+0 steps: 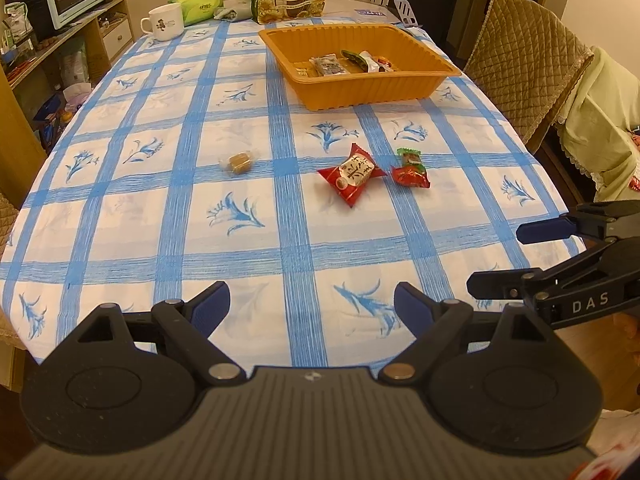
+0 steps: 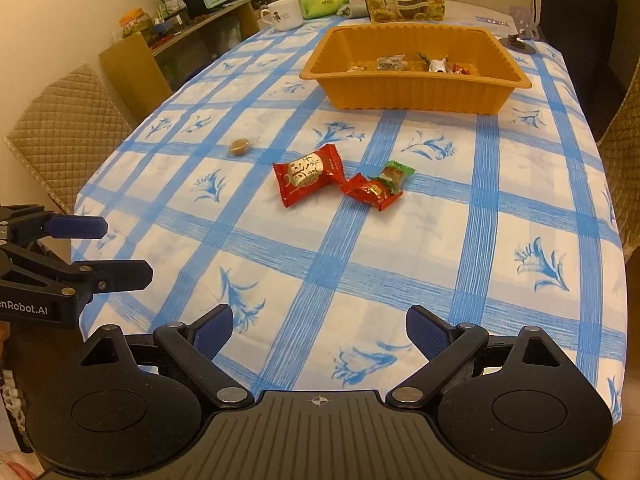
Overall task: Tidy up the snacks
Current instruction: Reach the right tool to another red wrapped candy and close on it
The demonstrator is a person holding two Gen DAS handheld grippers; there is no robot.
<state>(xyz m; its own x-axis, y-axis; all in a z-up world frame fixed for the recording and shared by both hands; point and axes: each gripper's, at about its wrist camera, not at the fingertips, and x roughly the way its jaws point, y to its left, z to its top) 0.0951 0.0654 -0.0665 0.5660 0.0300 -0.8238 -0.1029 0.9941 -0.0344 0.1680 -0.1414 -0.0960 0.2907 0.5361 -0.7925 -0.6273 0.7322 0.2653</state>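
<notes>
Snacks (image 1: 353,178) lie loose well ahead of both spread, empty grippers, left gripper (image 1: 312,308) and right gripper (image 2: 320,326), presumably awaiting transfer to the orange tray (image 1: 360,92) beyond, where 4 or so already sit

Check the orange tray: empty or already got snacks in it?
Not empty. The orange tray holds several wrapped snacks lying along its floor toward the far side, well below the rim; most of the floor shows bare.

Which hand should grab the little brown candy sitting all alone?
Probably the left gripper. The brown candy lies left of the red snacks, on the left gripper's side. The right gripper would have to reach across. Both are open and empty.
</notes>
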